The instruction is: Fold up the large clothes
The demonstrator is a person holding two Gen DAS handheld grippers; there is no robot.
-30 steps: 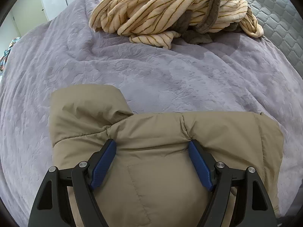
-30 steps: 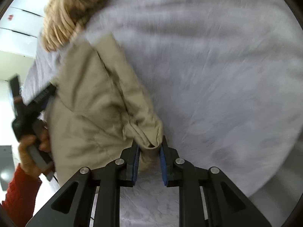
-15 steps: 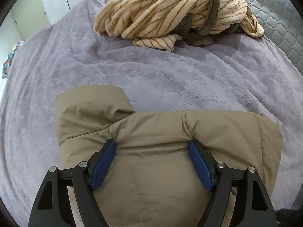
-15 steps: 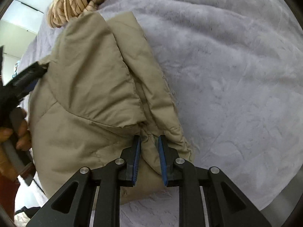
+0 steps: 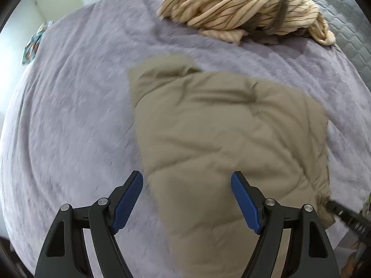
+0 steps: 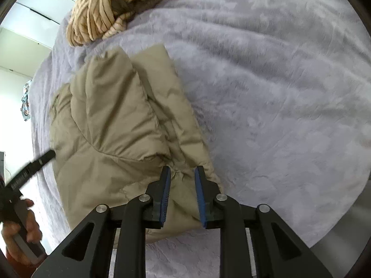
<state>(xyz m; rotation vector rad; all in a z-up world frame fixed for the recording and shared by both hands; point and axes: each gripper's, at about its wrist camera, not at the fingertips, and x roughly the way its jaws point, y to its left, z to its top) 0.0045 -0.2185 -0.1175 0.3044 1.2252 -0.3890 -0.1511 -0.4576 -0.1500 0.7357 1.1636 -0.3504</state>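
Left wrist view, blurred — left gripper (image 5: pixel 186 199) spread above khaki jacket (image 5: pixel 222 139); right gripper (image 6: pixel 182 191) parted around its hem — bed's (image 6: pixel 278 92) near edge.

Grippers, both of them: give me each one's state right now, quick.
Left gripper: open, holding nothing, over the tan jacket.
Right gripper: partly open around the jacket's edge, not clamped.

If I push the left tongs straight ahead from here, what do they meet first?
Most likely the tan jacket: it lies right between and ahead of the open left tongs, on the purple bedspread. The striped robe sits well beyond it. The picture is blurred, so depth is unsure.
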